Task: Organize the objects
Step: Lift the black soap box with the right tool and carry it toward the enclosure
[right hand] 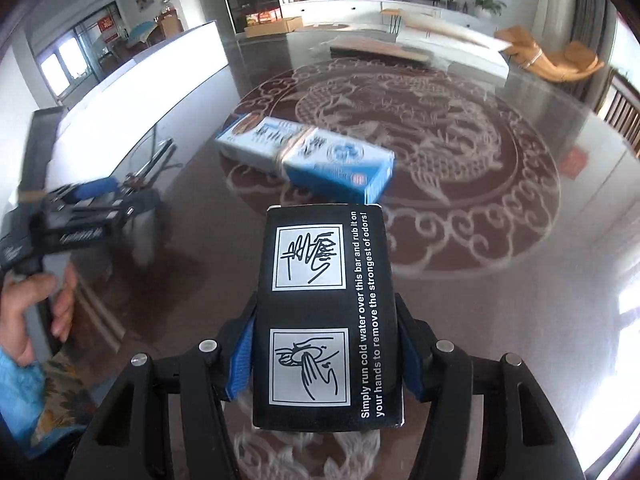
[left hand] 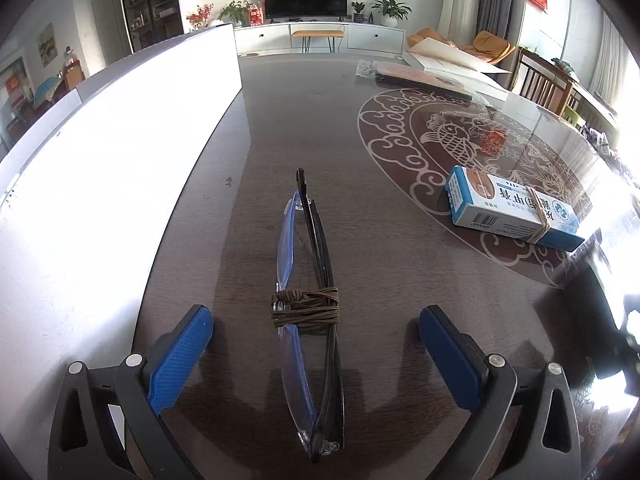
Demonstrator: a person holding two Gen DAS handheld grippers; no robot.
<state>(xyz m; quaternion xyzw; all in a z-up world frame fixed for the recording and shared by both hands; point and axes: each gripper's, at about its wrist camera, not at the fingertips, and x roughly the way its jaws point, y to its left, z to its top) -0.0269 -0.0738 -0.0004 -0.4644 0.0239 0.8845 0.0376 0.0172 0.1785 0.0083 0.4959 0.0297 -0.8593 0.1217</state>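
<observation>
Right hand-held gripper [right hand: 326,356] clamps black box [right hand: 326,316] above table [right hand: 500,320]. Left hand-held gripper [left hand: 316,344] wide open, straddling cord-tied glasses [left hand: 310,304], untouched. Blue carton [left hand: 516,212] lies loose. Judgement: organizing barely begun.

Cord-bound folded glasses [left hand: 310,312], blue-white carton [left hand: 514,210], black box [right hand: 326,316]

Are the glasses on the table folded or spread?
Folded: the glasses lie with temples flat against the lenses, bound by brown cord.
</observation>
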